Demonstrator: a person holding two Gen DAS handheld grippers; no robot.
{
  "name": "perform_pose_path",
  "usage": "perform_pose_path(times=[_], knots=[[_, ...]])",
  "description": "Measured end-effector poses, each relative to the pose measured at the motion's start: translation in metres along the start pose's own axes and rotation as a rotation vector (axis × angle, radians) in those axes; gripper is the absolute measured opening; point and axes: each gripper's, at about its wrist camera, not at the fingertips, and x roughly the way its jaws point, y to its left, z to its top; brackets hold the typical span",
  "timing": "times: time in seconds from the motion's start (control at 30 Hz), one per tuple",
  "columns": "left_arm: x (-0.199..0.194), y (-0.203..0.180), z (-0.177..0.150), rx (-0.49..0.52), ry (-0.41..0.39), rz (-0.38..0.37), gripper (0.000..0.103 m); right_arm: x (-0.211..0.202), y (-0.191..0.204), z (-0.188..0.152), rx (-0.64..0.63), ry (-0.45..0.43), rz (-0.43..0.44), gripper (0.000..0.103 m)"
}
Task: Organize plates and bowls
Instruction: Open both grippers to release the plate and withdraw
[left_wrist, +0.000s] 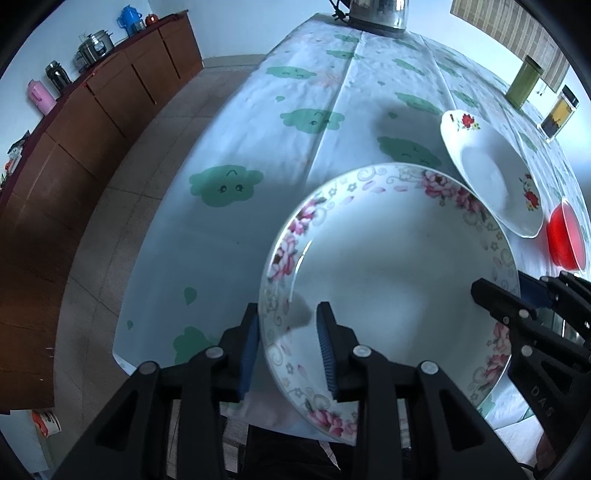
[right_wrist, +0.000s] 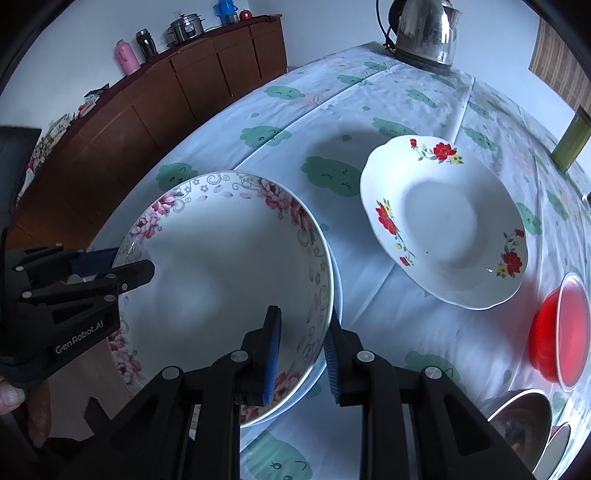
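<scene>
The pink-flowered plate (left_wrist: 391, 273) sits at the near edge of the table (left_wrist: 258, 147), slightly overhanging it. The left gripper (left_wrist: 288, 354) straddles its left rim, one blue pad outside and one inside; whether the pads press the rim cannot be told. The right gripper (right_wrist: 301, 354) straddles the opposite rim the same way, contact likewise unclear. Just beyond the plate lies a red-flowered plate (right_wrist: 443, 221), close but apart. A red bowl (right_wrist: 557, 328) stands further right, with a steel bowl (right_wrist: 517, 424) near it. A kettle (right_wrist: 424, 29) occupies the far end. A green canister (left_wrist: 522, 81) and a jar (left_wrist: 557, 114) stand along the right edge.
</scene>
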Motion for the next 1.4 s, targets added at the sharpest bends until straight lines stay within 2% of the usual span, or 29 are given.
perform_pose_path(times=[0.33,0.37,0.43,0.53,0.73,0.87,1.07,1.2,1.4], knots=[[0.0,-0.002,0.0,0.01,0.001,0.0,0.036,-0.001,0.005,0.0,-0.046,-0.009,-0.05,0.028],[0.0,-0.002,0.0,0.012,-0.001,-0.001,0.037,-0.001,0.007,0.0,-0.06,-0.011,-0.075,0.028],[-0.001,-0.003,0.0,0.018,-0.009,0.007,0.038,0.001,0.009,-0.001,-0.085,-0.003,-0.132,0.037],[-0.001,-0.004,0.001,0.019,-0.011,0.011,0.049,0.002,0.002,-0.001,-0.047,0.008,-0.075,0.039],[0.002,-0.004,-0.001,0.024,0.005,0.017,0.05,0.001,0.008,-0.002,-0.066,-0.004,-0.085,0.04],[0.0,-0.003,0.0,0.018,-0.001,0.026,0.063,0.001,0.007,-0.002,-0.063,-0.004,-0.082,0.04],[-0.002,-0.002,0.001,0.016,-0.002,0.017,0.063,-0.006,0.007,-0.001,-0.048,-0.019,-0.058,0.04],[-0.006,-0.002,0.005,0.017,-0.009,0.005,0.063,-0.013,0.003,0.002,-0.013,-0.031,-0.011,0.04],[-0.008,-0.006,0.014,0.033,-0.014,-0.007,0.063,-0.018,-0.002,0.007,0.015,-0.043,-0.005,0.04]])
